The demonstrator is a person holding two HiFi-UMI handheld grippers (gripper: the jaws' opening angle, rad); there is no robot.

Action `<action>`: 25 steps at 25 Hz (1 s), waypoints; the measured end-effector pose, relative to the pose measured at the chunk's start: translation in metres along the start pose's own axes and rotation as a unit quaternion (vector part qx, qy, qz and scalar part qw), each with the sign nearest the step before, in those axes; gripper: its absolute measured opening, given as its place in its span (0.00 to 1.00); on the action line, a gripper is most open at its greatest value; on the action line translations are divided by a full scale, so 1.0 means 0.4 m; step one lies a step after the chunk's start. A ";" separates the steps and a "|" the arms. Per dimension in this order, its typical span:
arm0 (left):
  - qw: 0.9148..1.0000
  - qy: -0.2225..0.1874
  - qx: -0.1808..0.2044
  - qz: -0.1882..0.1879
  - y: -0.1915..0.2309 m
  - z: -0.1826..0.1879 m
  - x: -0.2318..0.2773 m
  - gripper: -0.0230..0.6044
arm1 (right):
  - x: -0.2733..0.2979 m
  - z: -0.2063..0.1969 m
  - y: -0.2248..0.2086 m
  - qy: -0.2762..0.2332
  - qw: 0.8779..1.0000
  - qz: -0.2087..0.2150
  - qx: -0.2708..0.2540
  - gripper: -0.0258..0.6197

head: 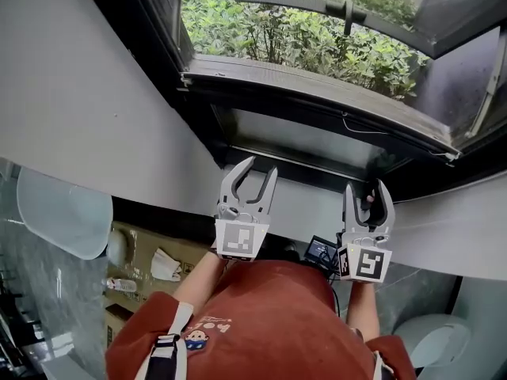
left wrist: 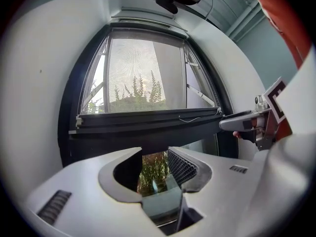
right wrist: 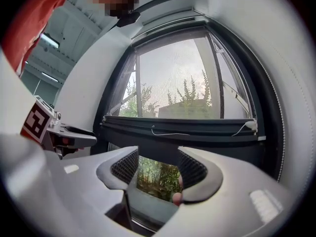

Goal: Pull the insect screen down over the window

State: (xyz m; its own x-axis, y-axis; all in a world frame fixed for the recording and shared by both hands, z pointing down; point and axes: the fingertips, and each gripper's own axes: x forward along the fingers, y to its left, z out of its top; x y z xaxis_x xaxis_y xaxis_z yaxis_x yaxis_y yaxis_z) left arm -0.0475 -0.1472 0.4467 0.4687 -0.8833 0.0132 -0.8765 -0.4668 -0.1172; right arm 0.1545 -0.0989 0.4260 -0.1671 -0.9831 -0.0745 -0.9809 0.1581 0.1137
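Shirt (head: 261,319) fills the head view's bottom edge. Both grippers point at the window (left wrist: 68,107) – left gripper (head: 260,169) with jaws wide apart, right gripper (head: 366,190) also released, both empty. Screen (left wrist: 140,73) covers the upper window; its bar (left wrist: 148,119) sits partway down, above the jaws, with foliage (head: 277,30) beyond.

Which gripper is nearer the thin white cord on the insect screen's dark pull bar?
Right. The right gripper sits open directly under the thin white cord; the left gripper, also open, is off to the cord's left.
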 end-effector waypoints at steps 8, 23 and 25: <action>1.000 -0.006 -0.007 -0.008 -0.010 0.030 0.001 0.25 | 0.000 0.017 0.005 -0.008 1.000 0.007 -0.001 0.40; 1.000 -0.014 -0.003 -0.015 -0.015 0.048 0.003 0.05 | -0.007 0.053 -0.014 -0.037 0.999 -0.024 -0.020 0.05; 1.000 -0.014 -0.002 -0.018 -0.018 0.049 0.005 0.04 | -0.007 0.058 -0.018 -0.040 0.998 -0.032 -0.024 0.05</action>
State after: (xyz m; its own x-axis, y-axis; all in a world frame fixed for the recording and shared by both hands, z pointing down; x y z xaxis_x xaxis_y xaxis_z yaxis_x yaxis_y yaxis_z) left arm -0.0382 -0.1447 0.4281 0.5029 -0.8643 -0.0106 -0.8594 -0.4987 -0.1133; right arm 0.1597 -0.0951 0.4024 -0.1128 -0.9803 -0.1619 -0.9842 0.0878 0.1540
